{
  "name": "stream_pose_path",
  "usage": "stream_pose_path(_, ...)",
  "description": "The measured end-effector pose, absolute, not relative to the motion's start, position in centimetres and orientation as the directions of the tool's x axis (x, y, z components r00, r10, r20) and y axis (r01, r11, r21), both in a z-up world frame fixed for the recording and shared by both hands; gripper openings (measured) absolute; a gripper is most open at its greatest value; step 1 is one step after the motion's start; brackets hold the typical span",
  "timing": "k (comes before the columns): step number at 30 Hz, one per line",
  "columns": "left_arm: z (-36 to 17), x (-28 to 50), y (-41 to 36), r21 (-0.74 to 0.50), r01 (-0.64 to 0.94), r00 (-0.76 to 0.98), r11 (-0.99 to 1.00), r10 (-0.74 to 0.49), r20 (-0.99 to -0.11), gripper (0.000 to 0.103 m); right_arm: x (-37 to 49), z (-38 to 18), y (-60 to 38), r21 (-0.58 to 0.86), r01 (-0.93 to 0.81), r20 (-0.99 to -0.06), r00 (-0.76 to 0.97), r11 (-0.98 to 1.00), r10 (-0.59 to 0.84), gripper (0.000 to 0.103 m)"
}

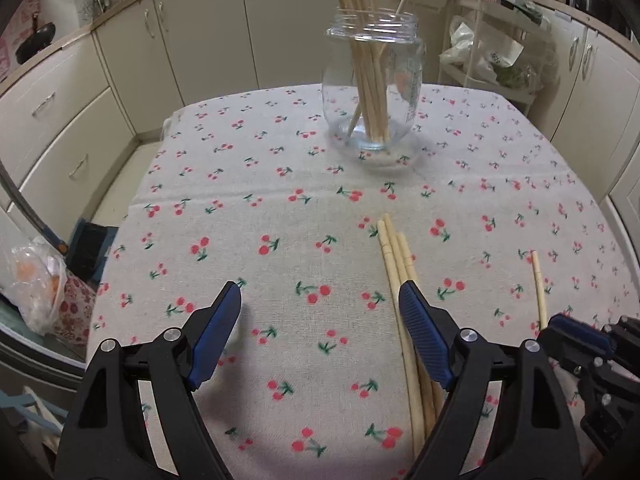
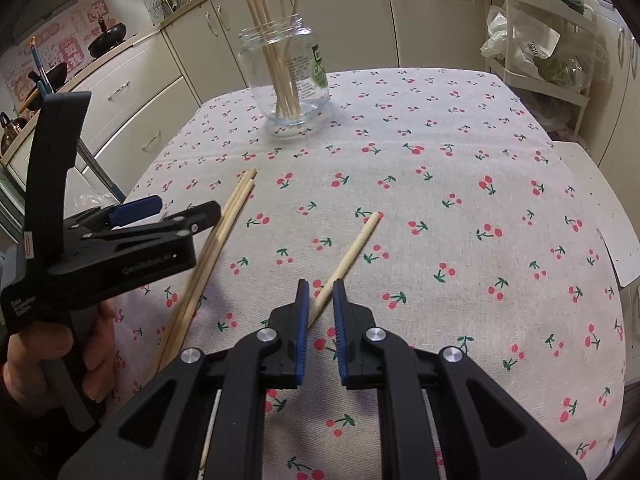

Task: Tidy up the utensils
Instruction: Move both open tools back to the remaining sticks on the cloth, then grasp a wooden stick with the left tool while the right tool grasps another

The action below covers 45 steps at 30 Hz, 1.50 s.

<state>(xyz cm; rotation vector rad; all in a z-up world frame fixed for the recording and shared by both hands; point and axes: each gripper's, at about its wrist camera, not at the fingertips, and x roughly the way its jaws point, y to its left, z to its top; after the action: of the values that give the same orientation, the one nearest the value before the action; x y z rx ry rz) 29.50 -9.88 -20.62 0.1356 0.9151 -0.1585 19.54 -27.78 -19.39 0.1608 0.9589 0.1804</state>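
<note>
A clear glass jar holding several wooden chopsticks stands at the far middle of the table; it also shows in the right wrist view. A bundle of chopsticks lies on the cloth, running under my left gripper's right finger. My left gripper is open wide and empty above the cloth. It shows from the side in the right wrist view. A single chopstick lies between the narrowly parted fingers of my right gripper; whether the pads touch it I cannot tell. The bundle lies left of it.
The table carries a cherry-print cloth. Cream kitchen cabinets line the back and left. A white rack with bags stands at the back right. A plastic bag lies on the floor to the left.
</note>
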Motion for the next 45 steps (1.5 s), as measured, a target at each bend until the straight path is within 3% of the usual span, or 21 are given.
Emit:
stream_pose_path(8, -21.0, 31.0, -11.3, 0.084, 0.212, 0.571, 0.974, -0.054, -0.819, 0.078, 21.8, -19.5, -28.2, 0.216, -0.041, -0.801, 0.563, 0.976, 0.201, 0.013)
stream_pose_path(12, -21.0, 31.2, -10.5, 0.049, 0.219, 0.547, 0.975, -0.081, -0.833, 0.071, 22.6, -19.5, -27.0, 0.197, -0.109, -0.804, 0.551, 0.974, 0.224, 0.013)
stream_pose_path(19, -20.9, 32.5, -10.9, 0.022, 0.258, 0.506, 0.966, -0.116, -0.855, 0.069, 24.0, -19.4, -26.6, 0.140, -0.110, -0.836, 0.520, 0.984, 0.176, 0.013)
stream_pose_path(22, -20.7, 32.8, -11.5, 0.018, 0.275, 0.496, 0.961, -0.125, -0.859, 0.053, 24.3, -19.4, -25.6, 0.084, -0.140, -0.846, 0.513, 0.987, 0.144, 0.013)
stream_pose_path(24, -20.5, 32.9, -11.8, 0.018, 0.285, 0.488, 0.958, -0.129, -0.863, 0.036, 24.4, -19.4, -25.6, 0.084, -0.143, -0.847, 0.511, 0.986, 0.146, 0.013)
stream_pose_path(29, -20.3, 33.0, -11.9, -0.003, 0.316, 0.452, 0.949, -0.153, -0.879, 0.009, 23.8, -19.5, -26.0, 0.104, -0.141, -0.839, 0.519, 0.985, 0.163, 0.007)
stream_pose_path(33, -20.0, 33.7, -10.7, -0.114, 0.306, 0.385, 0.945, -0.232, -0.893, 0.005, 23.2, -19.6, -26.9, 0.167, -0.124, -0.817, 0.538, 0.978, 0.208, 0.007)
stream_pose_path(39, -14.1, 34.4, -8.5, -0.204, 0.277, 0.540, 0.939, -0.328, -0.775, 0.005, 23.0, -19.9, -28.2, 0.279, -0.085, -0.783, 0.557, 0.957, 0.278, 0.006)
stream_pose_path(45, -6.1, 36.1, -8.1, -0.272, 0.316, 0.746, 0.909, -0.415, -0.520, 0.005, 23.0, -19.8, -28.2, 0.288, -0.084, -0.781, 0.556, 0.954, 0.285, 0.006)
